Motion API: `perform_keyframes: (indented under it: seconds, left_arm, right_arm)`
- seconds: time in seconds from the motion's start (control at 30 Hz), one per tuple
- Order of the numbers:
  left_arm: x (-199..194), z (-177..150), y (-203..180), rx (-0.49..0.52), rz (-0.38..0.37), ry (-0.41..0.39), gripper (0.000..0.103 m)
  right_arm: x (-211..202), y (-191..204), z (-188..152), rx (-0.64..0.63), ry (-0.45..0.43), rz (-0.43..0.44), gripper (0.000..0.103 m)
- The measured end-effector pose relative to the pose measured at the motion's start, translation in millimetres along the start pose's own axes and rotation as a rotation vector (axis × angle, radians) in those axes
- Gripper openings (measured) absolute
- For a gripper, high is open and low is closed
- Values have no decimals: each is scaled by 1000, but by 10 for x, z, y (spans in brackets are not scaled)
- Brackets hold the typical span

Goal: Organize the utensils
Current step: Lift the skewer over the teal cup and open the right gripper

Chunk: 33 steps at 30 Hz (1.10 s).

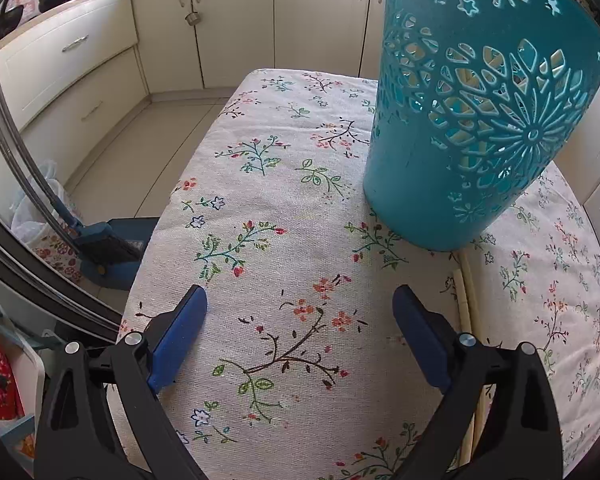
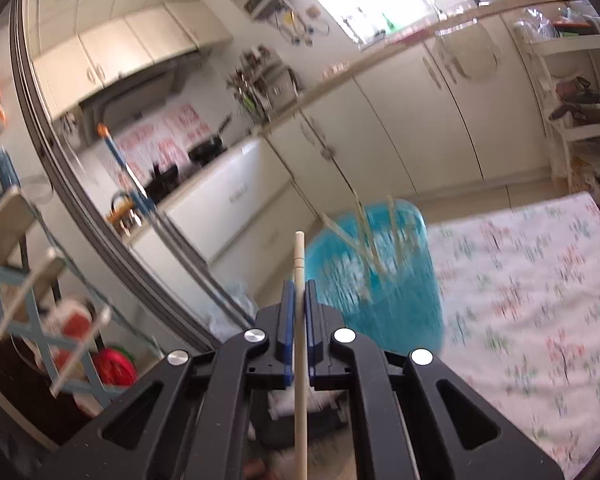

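The chopstick point(image 2: 300, 280) stands pinched between the blue pads of your right tongs point(image 2: 299, 292), its grooved tip rising clear above them and its shaft running down past the hinge toward the camera. Just beyond it, right of the tip, is the teal basket point(image 2: 380, 280) on the bench point(image 2: 540, 280), with several pale sticks already leaning inside; the view is blurred, so their number cannot be told.

To finish this step well, bring the chopstick over the open mouth of the basket before you tilt it, so that the lower end enters first and does not catch the rim. Keep the pads pressed together until that end is well inside; the grip looks thin and a smooth round stick may swivel. Let go only when it points down among the others.

Your left tongs point(image 1: 300, 300) are spread wide and hold nothing, hanging over the flowered cloth point(image 1: 260, 240) near the basket point(image 1: 480, 120), which stands at the far right in that view. Two more chopsticks point(image 1: 466, 300) lie on the cloth, one end at the foot of the basket and the other passing under the right finger. If the light basket seems likely to tip, steady its wall with these tongs.
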<state>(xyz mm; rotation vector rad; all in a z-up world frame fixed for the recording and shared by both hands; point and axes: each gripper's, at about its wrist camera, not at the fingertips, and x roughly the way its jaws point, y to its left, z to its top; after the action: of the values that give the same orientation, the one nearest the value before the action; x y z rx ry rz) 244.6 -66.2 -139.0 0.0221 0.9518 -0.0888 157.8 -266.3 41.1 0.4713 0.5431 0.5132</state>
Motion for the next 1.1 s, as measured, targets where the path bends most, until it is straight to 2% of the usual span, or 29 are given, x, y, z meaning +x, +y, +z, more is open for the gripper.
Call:
perform_keyframes:
  seconds: [0.1, 0.2, 0.37, 0.53, 0.7, 0.73, 0.77, 0.83, 0.97, 1.1]
  left_arm:
    - [-5, 0, -8, -1, -4, -1, 91]
    - [-12, -1, -13, 2, -10, -1, 91]
    - [-8, 3, 10, 5, -23, -1, 91]
    - [-9, 5, -5, 15, -32, 0, 92]
    - [-1, 8, -18, 24, -31, 3, 92]
    - [1, 9, -21, 25, -30, 3, 92]
    - [2, 9, -25, 25, -30, 4, 92]
    - [-3, 6, -25, 26, -29, 4, 92]
    - [0, 7, -23, 25, -30, 3, 92]
    - [-8, 8, 7, 2, -23, -3, 92]
  right_arm:
    - [150, 139, 401, 4, -107, 8, 6]
    - [334, 184, 687, 18, -199, -20, 6]
    - [608, 17, 878, 71, -292, -118, 6]
    - [865, -126, 788, 24, -268, -241, 7]
    - [923, -133, 588, -40, -203, -267, 7]
    - [926, -93, 543, -63, -183, -267, 10]
    - [916, -40, 503, -90, -166, -267, 16]
    - [827, 80, 417, -154, -145, -260, 25]
    - [444, 280, 294, -237, -160, -252, 32]
    - [14, 275, 4, -225, -162, -282, 36]
